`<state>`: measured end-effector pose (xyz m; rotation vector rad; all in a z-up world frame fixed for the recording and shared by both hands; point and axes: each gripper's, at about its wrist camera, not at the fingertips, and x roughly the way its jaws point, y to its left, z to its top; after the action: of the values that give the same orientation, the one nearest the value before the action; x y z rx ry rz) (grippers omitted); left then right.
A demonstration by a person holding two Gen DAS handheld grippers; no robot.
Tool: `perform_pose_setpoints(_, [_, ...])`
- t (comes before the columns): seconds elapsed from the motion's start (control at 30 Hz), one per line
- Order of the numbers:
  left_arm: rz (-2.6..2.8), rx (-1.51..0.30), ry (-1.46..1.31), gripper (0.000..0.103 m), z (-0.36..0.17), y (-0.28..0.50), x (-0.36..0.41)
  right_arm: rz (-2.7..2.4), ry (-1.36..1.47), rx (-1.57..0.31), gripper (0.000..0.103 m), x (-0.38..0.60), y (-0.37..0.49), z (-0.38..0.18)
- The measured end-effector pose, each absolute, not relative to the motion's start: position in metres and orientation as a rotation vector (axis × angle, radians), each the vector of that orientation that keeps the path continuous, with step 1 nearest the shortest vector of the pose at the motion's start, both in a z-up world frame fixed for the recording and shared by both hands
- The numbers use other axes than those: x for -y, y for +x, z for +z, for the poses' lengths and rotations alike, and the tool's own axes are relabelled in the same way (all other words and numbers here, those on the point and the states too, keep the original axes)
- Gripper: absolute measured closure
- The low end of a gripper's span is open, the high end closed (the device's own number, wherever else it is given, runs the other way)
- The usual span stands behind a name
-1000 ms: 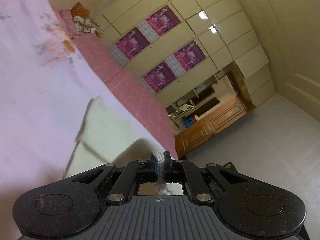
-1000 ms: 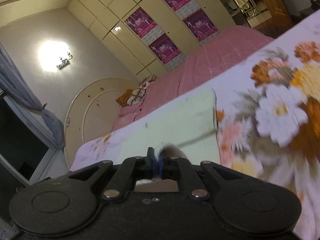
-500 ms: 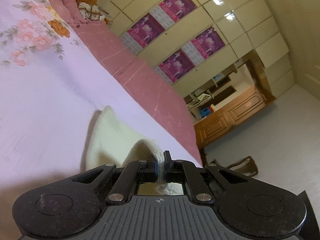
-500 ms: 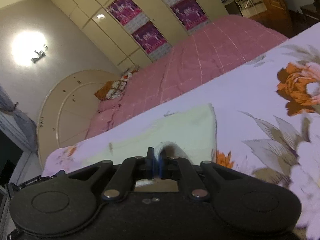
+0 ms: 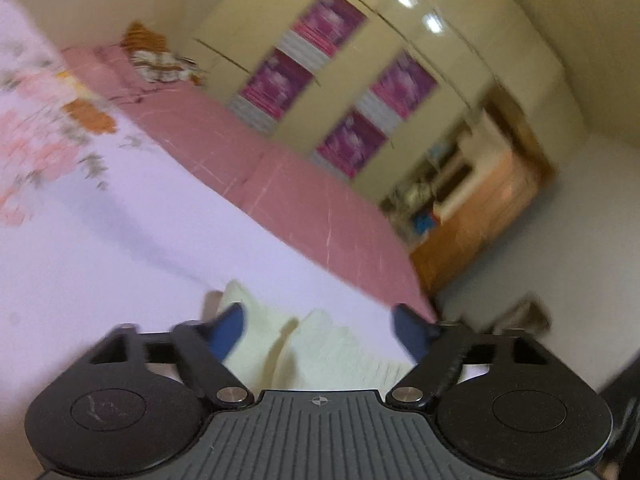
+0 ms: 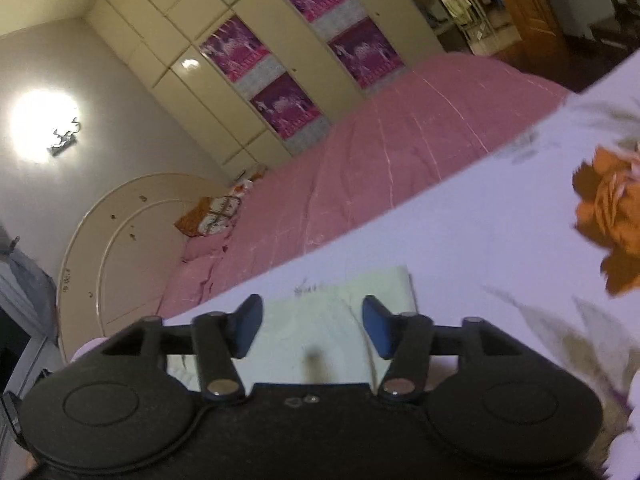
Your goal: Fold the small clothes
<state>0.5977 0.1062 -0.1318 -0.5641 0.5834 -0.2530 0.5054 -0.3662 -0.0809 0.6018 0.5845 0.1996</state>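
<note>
**Tools open over a folded pale garment on the bed**

Both tools stand with their blue fingers spread wide and nothing between them. We see the left tool [image 5: 318, 330] hovering just above one cream-coloured garment [image 5: 320, 344], which lies on the lilac floral bedspread [image 5: 100, 248] with a soft ridge running down its middle. From the right tool [image 6: 312, 326] the same garment [image 6: 320, 320] appears as a flat pale rectangle near the edge of the bedspread [image 6: 460, 240]. The left view is blurred, so we cannot be sure how neatly the layers sit.

To finish this step well, we judge it best to draw both tools straight back without snagging the cloth, then check that the edges line up before pressing the ridge flat.

Counted: two tools, one garment, one bedspread, one pink quilt [image 6: 380, 152] beyond it, four purple posters [image 6: 300, 52] on the wardrobe [image 6: 208, 60].
</note>
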Motion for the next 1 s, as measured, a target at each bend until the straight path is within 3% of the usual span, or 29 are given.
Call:
perform_pose_setpoints(0.03, [-0.266, -0.606, -0.515, 0.037, -0.13, 0.601, -0.102, 0.206, 0.573, -0.598, 0.061, 0.366, 0.506, -0.081])
perform_pose_setpoints(0.2, [-0.273, -0.709, -0.265, 0.044, -0.126, 0.613, -0.077, 0.208, 0.431, -0.673, 0.065, 0.353, 0.511, -0.081])
perform_pose_setpoints(0.33, [-0.268, -0.745, -0.166, 0.068, -0.131, 0.61, -0.062, 0.21, 0.328, -0.734, 0.067, 0.333, 0.522, -0.084])
perform_pose_setpoints(0.37, [-0.267, -0.75, -0.168, 0.084, -0.131, 0.61, -0.062, 0.201, 0.287, -0.752, 0.07, 0.326, 0.526, -0.084])
perform_pose_setpoints(0.43, [-0.269, -0.754, -0.187, 0.098, -0.129, 0.61, -0.063, 0.196, 0.203, -0.769, 0.085, 0.313, 0.528, -0.085])
perform_pose_setpoints(0.5, [-0.26, -0.715, -0.187, 0.1, -0.124, 0.601, -0.063, 0.202, 0.161, -0.756, 0.099, 0.304, 0.526, -0.082])
perform_pose_setpoints(0.7, [-0.22, -0.468, -0.287, 0.1, -0.106, 0.565, -0.084, 0.176, 0.126, -0.548, 0.099, 0.303, 0.504, -0.055])
perform_pose_setpoints(0.83, [-0.168, -0.512, -0.293, 0.1, -0.113, 0.577, -0.081, 0.136, 0.14, -0.523, 0.099, 0.312, 0.512, -0.055])
perform_pose_setpoints(1.0, [-0.112, -0.628, -0.244, 0.1, -0.135, 0.591, -0.066, 0.086, 0.145, -0.647, 0.099, 0.318, 0.534, -0.083])
